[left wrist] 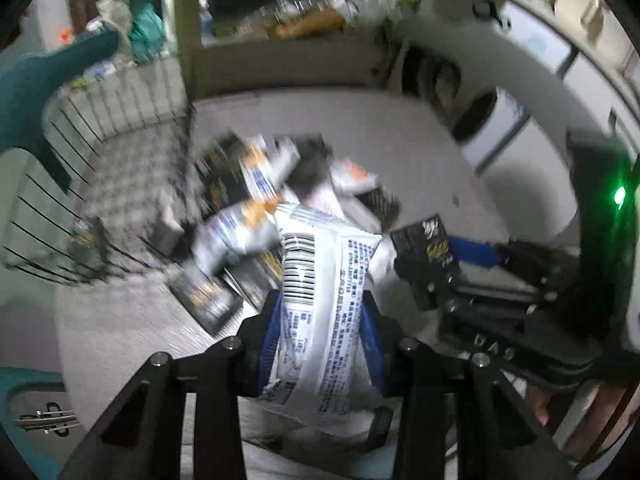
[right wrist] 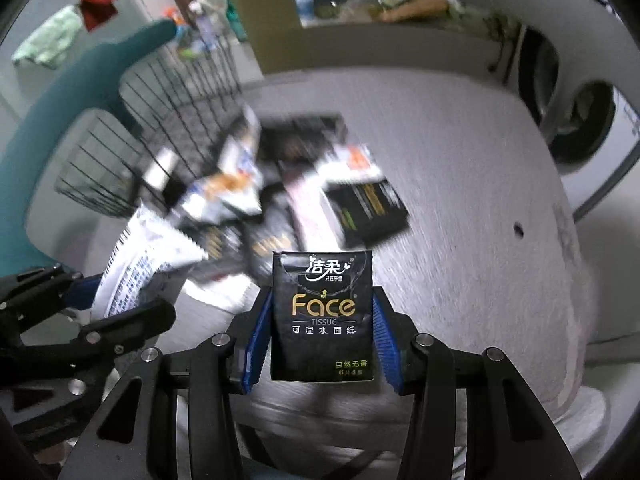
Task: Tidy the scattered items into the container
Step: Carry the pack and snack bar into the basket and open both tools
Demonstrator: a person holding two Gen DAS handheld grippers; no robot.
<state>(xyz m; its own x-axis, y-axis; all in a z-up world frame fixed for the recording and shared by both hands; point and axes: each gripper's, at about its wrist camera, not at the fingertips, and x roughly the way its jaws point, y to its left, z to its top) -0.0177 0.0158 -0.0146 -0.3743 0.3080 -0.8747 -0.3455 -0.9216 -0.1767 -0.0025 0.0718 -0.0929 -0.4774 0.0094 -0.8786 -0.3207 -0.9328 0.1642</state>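
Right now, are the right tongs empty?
No, the right tongs are clamped on a black Face tissue pack, held upright between the blue pads.

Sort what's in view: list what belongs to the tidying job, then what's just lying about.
Job:
- white snack packet, in left claw
- black tissue pack, in right claw
- pile of packets
- wire basket

Lying about:
- teal chair
- washing machine
- red cloth

A teal chair (right wrist: 80,92) stands at the far left edge of the grey bench (right wrist: 460,184). A red cloth (right wrist: 98,6) and a pale green cloth (right wrist: 48,42) hang behind it, and a washing machine (right wrist: 576,128) stands to the right
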